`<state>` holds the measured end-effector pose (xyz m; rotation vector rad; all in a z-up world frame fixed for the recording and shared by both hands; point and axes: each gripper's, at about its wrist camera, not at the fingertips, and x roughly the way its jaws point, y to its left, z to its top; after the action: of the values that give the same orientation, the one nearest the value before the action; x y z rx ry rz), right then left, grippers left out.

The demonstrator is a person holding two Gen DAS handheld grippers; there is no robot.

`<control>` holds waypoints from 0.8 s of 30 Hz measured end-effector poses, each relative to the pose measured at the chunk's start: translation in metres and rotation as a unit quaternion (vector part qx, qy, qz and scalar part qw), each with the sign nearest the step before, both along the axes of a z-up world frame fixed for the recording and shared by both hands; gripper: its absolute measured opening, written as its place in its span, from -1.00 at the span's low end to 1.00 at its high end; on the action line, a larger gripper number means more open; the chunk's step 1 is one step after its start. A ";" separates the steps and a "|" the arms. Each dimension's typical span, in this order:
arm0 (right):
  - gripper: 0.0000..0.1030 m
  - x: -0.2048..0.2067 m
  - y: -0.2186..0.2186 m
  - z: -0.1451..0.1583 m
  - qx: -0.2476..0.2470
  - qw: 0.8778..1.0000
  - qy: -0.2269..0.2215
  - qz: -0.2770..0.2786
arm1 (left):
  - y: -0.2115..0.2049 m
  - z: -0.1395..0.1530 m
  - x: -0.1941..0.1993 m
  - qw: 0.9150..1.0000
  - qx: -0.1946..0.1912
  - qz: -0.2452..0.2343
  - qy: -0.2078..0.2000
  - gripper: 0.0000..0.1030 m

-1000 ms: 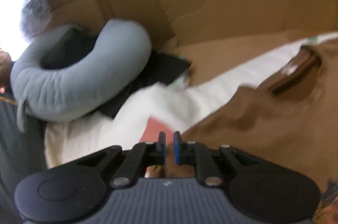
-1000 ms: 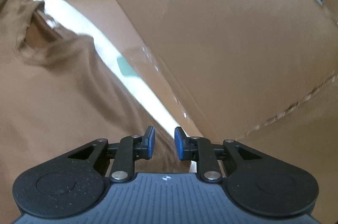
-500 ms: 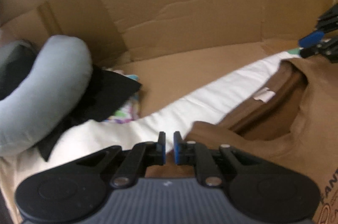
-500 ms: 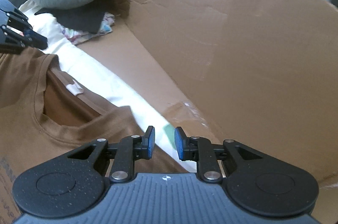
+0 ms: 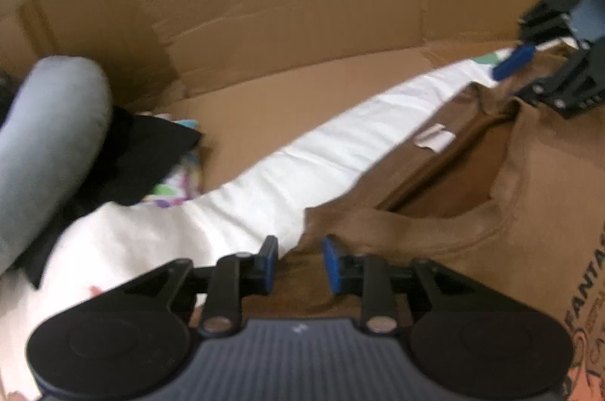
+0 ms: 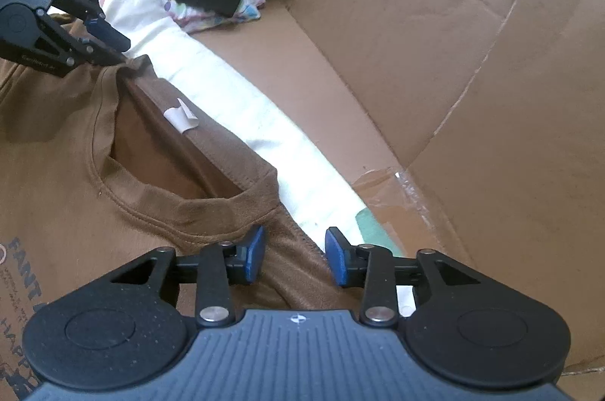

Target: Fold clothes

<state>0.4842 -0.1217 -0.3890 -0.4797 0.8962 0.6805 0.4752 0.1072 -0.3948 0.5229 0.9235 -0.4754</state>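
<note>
1. Brown T-shirt [image 6: 75, 181] lies flat, front up, on a white sheet [image 6: 234, 106] inside a big cardboard box [image 6: 435, 41]; collar faces the far wall.
2. Left gripper [image 5: 298, 263] at the shirt's left shoulder, jaws just been opening, cloth between the pads but not pinched, released.
3. Right gripper [image 6: 295, 255] at the right shoulder seam, jaws also just been opening, fabric between them, released.
4. Grey neck pillow [image 5: 49, 136] on black cloth [image 5: 151, 151], far left.
</note>
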 end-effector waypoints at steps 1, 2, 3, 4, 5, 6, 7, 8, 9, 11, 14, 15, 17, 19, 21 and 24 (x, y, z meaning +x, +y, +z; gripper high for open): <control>-0.16 0.001 0.001 0.000 -0.001 1.000 0.003 0.005 | -0.002 -0.001 0.001 1.000 0.004 -0.009 0.003 -0.44; -0.16 0.003 0.003 0.000 -0.002 1.000 0.005 0.011 | -0.002 -0.003 0.002 1.000 0.005 -0.013 0.006 -0.44; -0.16 0.004 0.005 0.000 -0.003 1.000 0.006 0.018 | -0.003 -0.004 0.003 1.000 0.006 -0.017 0.009 -0.44; -0.16 0.004 0.007 0.000 -0.007 1.000 0.005 0.027 | -0.001 -0.005 0.005 1.000 0.003 -0.015 0.013 -0.44; -0.16 0.004 0.010 -0.001 -0.011 0.999 0.002 0.037 | 0.000 -0.007 0.007 1.000 0.000 -0.013 0.017 -0.40; -0.17 0.004 0.012 -0.001 -0.014 0.999 0.000 0.045 | 0.001 -0.008 0.009 1.000 -0.003 -0.011 0.021 -0.38; -0.17 0.005 0.014 -0.002 -0.014 0.999 0.000 0.049 | 0.002 -0.010 0.011 1.000 -0.006 -0.009 0.025 -0.38; -0.17 0.006 0.014 -0.002 -0.011 0.999 0.004 0.048 | 0.004 -0.011 0.012 1.000 -0.010 -0.007 0.029 -0.38; -0.24 0.008 0.014 -0.003 -0.005 0.999 0.010 0.046 | 0.004 -0.011 0.012 0.999 -0.014 -0.008 0.031 -0.39; -0.73 0.010 0.016 -0.003 0.009 0.998 0.030 0.053 | 0.005 -0.011 0.011 0.999 -0.019 -0.013 0.034 -0.51; -0.85 0.007 0.024 -0.003 0.000 0.998 0.032 0.061 | 0.001 -0.011 0.011 0.998 -0.017 -0.040 0.055 -0.86; -0.86 0.006 0.025 -0.002 -0.003 0.998 0.031 0.062 | -0.001 -0.010 0.011 0.997 -0.011 -0.045 0.056 -0.87; -0.88 0.005 0.024 0.002 -0.004 0.998 0.021 0.062 | -0.003 -0.007 0.010 0.997 -0.001 -0.058 0.049 -0.88; -0.88 0.003 0.020 0.007 -0.004 0.998 0.003 0.057 | 0.000 0.002 0.006 0.998 0.001 -0.056 0.012 -0.88; -0.89 0.003 0.015 0.014 0.001 0.999 -0.017 0.044 | 0.004 0.010 0.004 0.999 0.001 -0.051 -0.019 -0.88; -0.89 0.005 0.015 0.017 -0.004 0.999 -0.039 0.028 | 0.000 0.009 0.002 0.998 0.014 -0.051 -0.038 -0.88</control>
<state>0.4896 -0.1064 -0.3724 -0.5356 0.8156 0.7047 0.4772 0.1076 -0.3855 0.6119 0.8347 -0.5327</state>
